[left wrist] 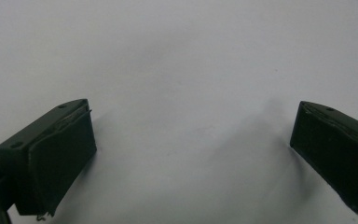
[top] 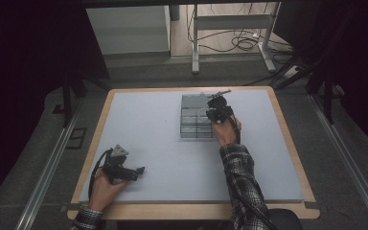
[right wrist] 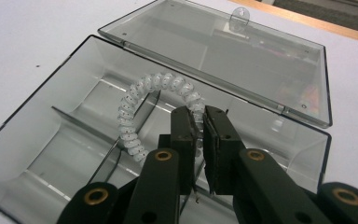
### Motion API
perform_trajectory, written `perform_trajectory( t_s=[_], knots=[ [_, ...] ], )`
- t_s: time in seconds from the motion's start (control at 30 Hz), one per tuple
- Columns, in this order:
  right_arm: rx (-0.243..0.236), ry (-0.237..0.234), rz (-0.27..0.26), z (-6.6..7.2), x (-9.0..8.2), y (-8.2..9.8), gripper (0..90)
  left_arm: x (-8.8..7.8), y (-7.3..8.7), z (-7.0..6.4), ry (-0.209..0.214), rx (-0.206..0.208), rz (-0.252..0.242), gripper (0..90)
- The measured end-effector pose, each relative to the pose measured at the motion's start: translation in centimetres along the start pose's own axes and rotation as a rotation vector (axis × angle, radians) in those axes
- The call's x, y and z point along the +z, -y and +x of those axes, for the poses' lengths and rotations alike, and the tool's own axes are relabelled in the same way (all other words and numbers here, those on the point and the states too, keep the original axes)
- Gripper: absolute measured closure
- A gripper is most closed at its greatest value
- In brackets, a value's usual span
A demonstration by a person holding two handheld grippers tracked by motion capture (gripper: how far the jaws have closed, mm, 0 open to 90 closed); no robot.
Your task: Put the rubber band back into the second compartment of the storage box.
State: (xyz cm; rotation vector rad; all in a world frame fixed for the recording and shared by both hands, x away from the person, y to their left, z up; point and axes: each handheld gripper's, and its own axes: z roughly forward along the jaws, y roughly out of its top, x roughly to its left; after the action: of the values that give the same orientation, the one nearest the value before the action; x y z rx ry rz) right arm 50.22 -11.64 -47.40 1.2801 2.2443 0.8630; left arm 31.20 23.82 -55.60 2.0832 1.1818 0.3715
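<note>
The right gripper (right wrist: 199,135) is pinching 1 end of the white spiral hair tie (right wrist: 140,100), jaws nearly together, holding it over the open clear box (right wrist: 23,140) at the far middle of the table (top: 153,139). The coil is arcing away and leftward across the dividers, so it is going straight down. The left gripper (left wrist: 191,149) is resting wide open and empty, well apart

Dim high view, dark surrounds; gripper views brighter, soft shadows, slight blur.
</note>
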Motion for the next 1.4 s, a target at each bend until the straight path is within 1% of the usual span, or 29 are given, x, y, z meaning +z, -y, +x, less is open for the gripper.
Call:
perform_trajectory(
  t_s=[0.13, 0.27, 0.3, 0.4, 0.5, 0.87, 1.0, 1.07, 1.17, 1.4],
  knots=[
    [-0.001, 0.015, -0.008, 0.1, 0.5, 0.1, 82.3, 0.0, 0.0, 0.0, 0.0, 0.0, 0.0, 0.0],
    [0.004, 0.026, -0.004, 0.1, 1.1, 0.4, 82.3, 0.0, 0.0, 0.0, 0.0, 0.001, 0.0, 0.0],
    [-0.001, 0.034, -0.001, 0.1, 1.4, 0.5, 82.3, 0.0, 0.0, 0.0, 0.0, 0.0, 0.0, 0.0],
    [-0.004, 0.036, -0.001, 0.1, 1.6, 0.7, 82.2, 0.0, 0.0, 0.0, 0.0, 0.0, 0.0, 0.0],
    [-0.01, 0.038, 0.01, 0.3, 2.0, 0.9, 82.2, 0.0, 0.0, 0.0, 0.0, 0.0, 0.0, 0.0],
    [-0.026, 0.042, 0.017, 0.5, 2.5, 1.2, 81.2, 0.0, 0.0, 0.0, 0.0, 0.0, 0.0, 0.0],
    [-0.028, 0.037, 0.015, 0.6, 2.7, 1.3, 77.9, 0.0, 0.0, 0.0, 0.0, 0.001, 0.0, 0.0],
    [-0.028, 0.034, 0.012, 0.7, 2.7, 1.2, 73.6, 0.0, 0.0, 0.0, 0.0, 0.001, 0.0, 0.0],
    [-0.036, 0.043, 0.01, 0.7, 2.7, 1.1, 70.2, 0.0, 0.0, 0.0, 0.0, 0.0, 0.0, 0.0],
    [-0.036, 0.038, 0.008, 0.6, 2.3, 1.1, 67.9, 0.0, 0.0, 0.0, -0.001, 0.002, 0.001, 0.0]
  ],
)
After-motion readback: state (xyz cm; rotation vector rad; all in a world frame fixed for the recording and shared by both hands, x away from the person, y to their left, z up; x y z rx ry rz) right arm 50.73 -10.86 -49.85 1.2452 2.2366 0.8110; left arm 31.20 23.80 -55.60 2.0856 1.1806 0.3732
